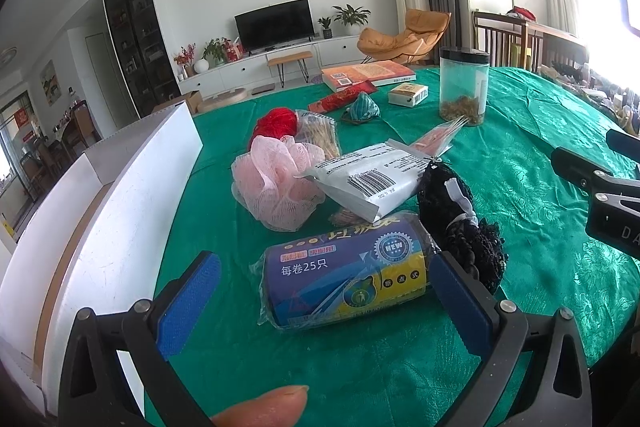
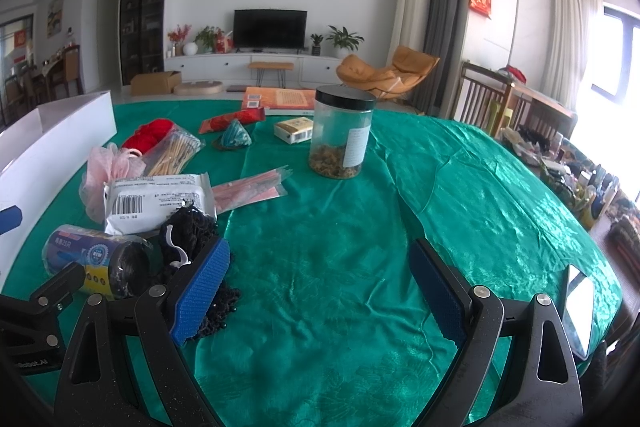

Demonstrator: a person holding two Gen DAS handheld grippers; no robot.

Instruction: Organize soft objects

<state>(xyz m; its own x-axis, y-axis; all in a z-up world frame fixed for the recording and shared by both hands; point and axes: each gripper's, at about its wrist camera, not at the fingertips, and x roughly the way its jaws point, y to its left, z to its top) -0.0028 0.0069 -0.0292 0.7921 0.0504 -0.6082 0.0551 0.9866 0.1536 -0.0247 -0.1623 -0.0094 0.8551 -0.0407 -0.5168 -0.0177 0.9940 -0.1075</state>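
A blue roll of bin bags [image 1: 344, 275] lies on the green cloth between the open fingers of my left gripper [image 1: 320, 287]; the pads do not touch it. Behind it lie a pink mesh sponge [image 1: 276, 183], a white packet [image 1: 368, 179] and a black mesh bundle [image 1: 460, 219]. A red yarn ball [image 1: 276, 125] and a teal pouch [image 1: 362, 107] lie farther back. My right gripper [image 2: 320, 287] is open and empty over bare cloth; the black bundle [image 2: 188, 231] sits by its left finger. The roll [image 2: 96, 259] and pink sponge [image 2: 112, 167] are at its left.
A white open box [image 1: 120, 195] stands at the table's left edge, also in the right wrist view [image 2: 52, 135]. A clear jar with a black lid [image 2: 340, 135], a book [image 2: 280, 99], a small carton [image 2: 294, 129], a bag of cotton swabs [image 2: 172, 155] and pink sticks [image 2: 248, 189] lie behind.
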